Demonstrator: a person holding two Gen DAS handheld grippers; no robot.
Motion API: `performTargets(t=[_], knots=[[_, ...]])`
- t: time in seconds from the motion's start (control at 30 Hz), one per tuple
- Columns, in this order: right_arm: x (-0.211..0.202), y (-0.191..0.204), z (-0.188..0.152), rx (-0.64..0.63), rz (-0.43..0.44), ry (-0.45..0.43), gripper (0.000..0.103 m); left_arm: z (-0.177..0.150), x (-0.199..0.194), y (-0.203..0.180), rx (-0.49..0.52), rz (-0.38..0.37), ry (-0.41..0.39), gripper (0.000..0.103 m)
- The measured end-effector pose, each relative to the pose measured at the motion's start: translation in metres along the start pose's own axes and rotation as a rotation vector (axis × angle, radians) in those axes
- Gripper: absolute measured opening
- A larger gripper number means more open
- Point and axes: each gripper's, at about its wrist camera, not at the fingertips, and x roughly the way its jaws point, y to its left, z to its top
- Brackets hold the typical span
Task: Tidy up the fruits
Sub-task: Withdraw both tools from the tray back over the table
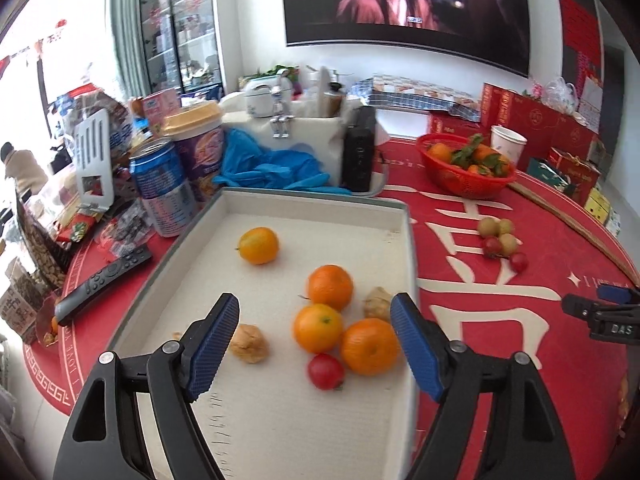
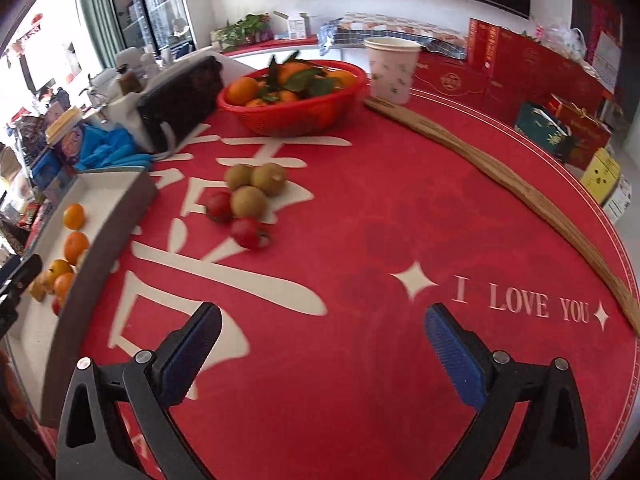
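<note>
White tray [image 1: 404, 216] as landmark, inside it four oranges [image 1: 330, 286], a red fruit [image 1: 325, 371], left gripper [image 1: 316, 340] above them, jaws apart, empty, right of tray loose fruit cluster [image 2: 248, 196], red basket [image 2: 294, 114] beyond, right gripper [image 2: 322, 344] wide open, empty

Oranges [image 1: 330, 286] are gathered in the tray [image 1: 256, 200] on the counter [image 2: 360, 240]. To its right, small fruits [image 2: 248, 196] are clustered; behind them, the basket [image 2: 296, 116] is placed, beside a cup [image 2: 390, 74].
</note>
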Motion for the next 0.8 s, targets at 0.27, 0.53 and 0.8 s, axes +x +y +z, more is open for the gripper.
performTargets(t=[0.27, 0.53, 0.8], knots=[[0.007, -0.027, -0.017, -0.059, -0.055, 0.022, 0.103, 0.011, 0.024, -0.097, 0.130, -0.193, 0.161, 0.081], [0.003, -0.031, -0.023, -0.084, -0.039, 0.029, 0.103, 0.030, 0.078, -0.133, 0.151, -0.148, 0.281, 0.062], [0.001, -0.032, -0.023, -0.076, -0.043, 0.036, 0.103, 0.045, 0.105, -0.154, 0.199, -0.135, 0.254, 0.059]])
